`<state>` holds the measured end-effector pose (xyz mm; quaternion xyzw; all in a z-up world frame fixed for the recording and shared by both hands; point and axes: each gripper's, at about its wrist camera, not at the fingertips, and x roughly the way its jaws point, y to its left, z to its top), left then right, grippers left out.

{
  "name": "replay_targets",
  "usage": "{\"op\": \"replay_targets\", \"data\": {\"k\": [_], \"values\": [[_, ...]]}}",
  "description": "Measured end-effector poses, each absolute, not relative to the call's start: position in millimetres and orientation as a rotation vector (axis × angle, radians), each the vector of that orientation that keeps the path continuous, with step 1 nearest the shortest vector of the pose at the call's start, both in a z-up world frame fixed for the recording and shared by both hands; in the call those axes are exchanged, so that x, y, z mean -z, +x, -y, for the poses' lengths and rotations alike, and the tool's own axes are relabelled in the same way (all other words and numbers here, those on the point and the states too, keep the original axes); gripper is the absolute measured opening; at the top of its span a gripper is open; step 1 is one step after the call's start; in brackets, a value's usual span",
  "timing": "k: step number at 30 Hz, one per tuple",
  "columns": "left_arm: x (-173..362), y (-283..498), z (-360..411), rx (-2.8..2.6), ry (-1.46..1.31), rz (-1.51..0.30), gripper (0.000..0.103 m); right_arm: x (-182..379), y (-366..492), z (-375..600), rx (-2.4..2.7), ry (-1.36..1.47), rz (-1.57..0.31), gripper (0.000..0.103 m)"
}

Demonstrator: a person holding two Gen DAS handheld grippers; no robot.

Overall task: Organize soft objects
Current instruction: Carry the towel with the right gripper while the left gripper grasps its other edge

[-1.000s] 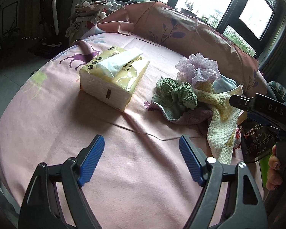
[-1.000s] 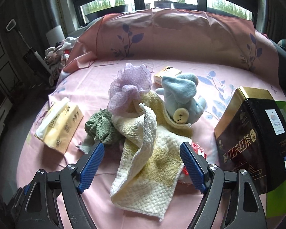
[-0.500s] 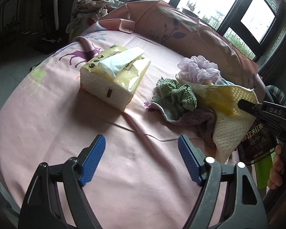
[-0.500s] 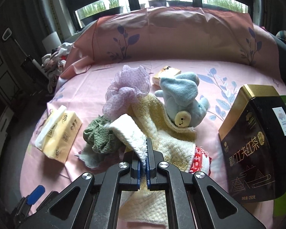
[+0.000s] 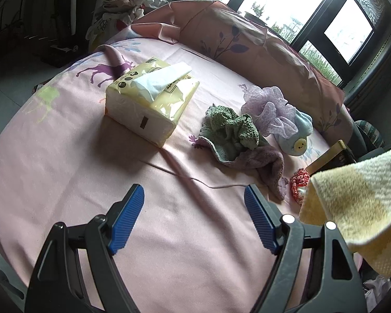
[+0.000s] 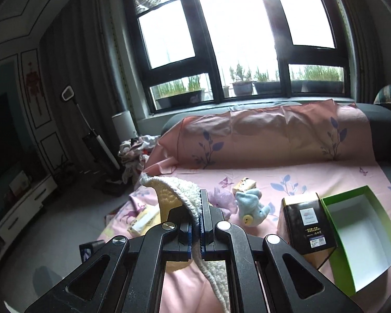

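Here, your right gripper (image 6: 197, 224) is clamping the yellow towel (image 6: 174, 195) between closed jaws — the cloth is hanging clear above the pink sheet (image 5: 65, 156). Your left gripper (image 5: 194, 219) is hovering spread apart and empty, near the green cloth (image 5: 232, 127) and tissue pack (image 5: 151, 104).

A bed (image 5: 65, 156) under a pink printed sheet carries a tissue pack (image 5: 148, 101) at far left, a green cloth (image 5: 234, 127) on a mauve towel (image 5: 258, 161) mid-right, and a purple bath pouf (image 5: 271, 109), blue plush toy (image 5: 297, 133), black tea tin (image 6: 305, 221) and open green box (image 6: 362, 237) further right.
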<state>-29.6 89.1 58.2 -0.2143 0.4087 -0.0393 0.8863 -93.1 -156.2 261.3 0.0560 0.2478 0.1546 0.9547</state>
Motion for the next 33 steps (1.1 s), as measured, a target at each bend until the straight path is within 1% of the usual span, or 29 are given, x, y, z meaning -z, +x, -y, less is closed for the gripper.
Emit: {"op": "replay_targets", "data": {"k": [5,10,13,16,18,19,20,21,22,23,25,28,31,33], "values": [[-58.1,-33.5,-76.1,0.151,-0.398,-0.873,0.079,-190.5,-91.8,154.1,-0.339,0.152,-0.701,0.005],[-51.9,-35.5,-54.3,0.284,-0.374,-0.920,0.079,-115.9,-76.1,175.6,-0.197,0.210,-0.882,0.005],[-44.2,-35.6,-37.5,0.390,-0.378,-0.982,0.079,-76.8,-72.2,187.8,-0.110,0.227,-1.001,0.005],[-41.0,-39.2,-18.5,0.488,-0.362,-1.031,0.079,-56.3,-75.5,195.9,-0.107,0.263,-1.077,0.005],[-42.7,-45.1,-6.7,0.543,-0.332,-1.040,0.080,-58.0,-80.8,202.9,-0.117,0.286,-1.071,0.005],[-43.3,-48.2,-1.6,0.563,-0.312,-1.043,0.082,-61.8,-84.3,206.4,-0.123,0.294,-1.063,0.005],[-43.7,-51.2,2.8,0.577,-0.293,-1.046,0.085,-66.3,-88.0,210.3,-0.129,0.301,-1.057,0.009],[-43.9,-53.7,6.3,0.585,-0.279,-1.048,0.086,-71.1,-92.4,213.7,-0.132,0.309,-1.049,0.014],[-43.7,-55.5,9.5,0.592,-0.272,-1.048,0.086,-76.7,-96.9,218.1,-0.136,0.323,-1.034,0.031],[-43.3,-57.0,11.6,0.599,-0.269,-1.053,0.087,-81.9,-102.0,223.6,-0.140,0.341,-1.015,0.057],[-41.9,-58.6,15.1,0.608,-0.267,-1.066,0.088,-91.6,-111.4,234.2,-0.140,0.372,-0.976,0.083],[-41.4,-60.8,19.6,0.595,-0.244,-1.068,0.089,-100.4,-121.8,247.0,-0.111,0.395,-0.956,0.083],[-41.6,-64.1,27.1,0.639,-0.240,-1.062,0.099,-96.3,-124.6,252.6,-0.132,0.449,-0.975,0.083],[-39.2,-67.3,35.9,0.687,-0.244,-1.077,0.099,-85.8,-119.7,251.3,-0.167,0.474,-1.012,0.083]]}}
